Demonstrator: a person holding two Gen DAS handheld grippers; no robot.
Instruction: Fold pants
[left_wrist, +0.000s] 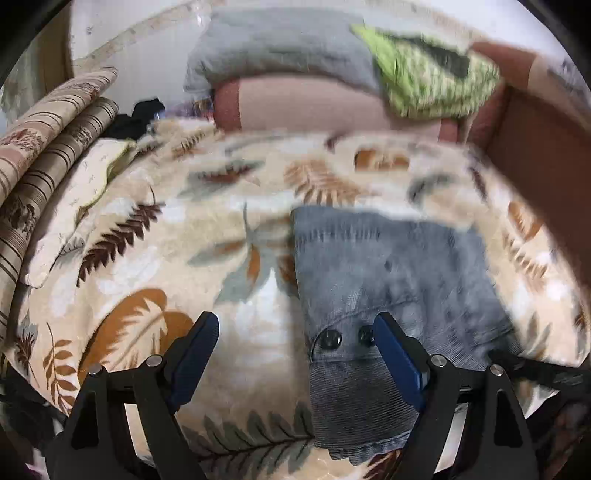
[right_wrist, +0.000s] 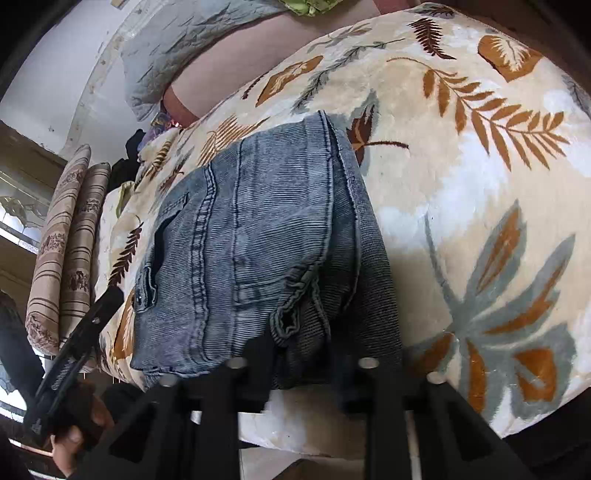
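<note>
Folded grey-blue denim pants (left_wrist: 388, 273) lie on a cream blanket (left_wrist: 166, 266) printed with leaves. My left gripper (left_wrist: 295, 332) hovers open over the pants' near left corner. Its right blue pad (left_wrist: 397, 354) sits above the denim beside two dark buttons, and its left pad is over bare blanket. In the right wrist view the pants (right_wrist: 258, 221) fill the centre. My right gripper (right_wrist: 304, 350) has its dark fingers narrowed on the bunched near edge of the denim, and the cloth hides the fingertips. The left gripper (right_wrist: 107, 299) shows at the far left, held by a hand (right_wrist: 70, 439).
Two striped cushions (left_wrist: 40, 155) lean along the left side, with a black garment (left_wrist: 136, 118) behind them. A grey pillow (left_wrist: 280, 48) and a green patterned cloth (left_wrist: 432, 77) rest at the pink head end (left_wrist: 314, 107). The blanket's edge (right_wrist: 295, 417) drops off close to me.
</note>
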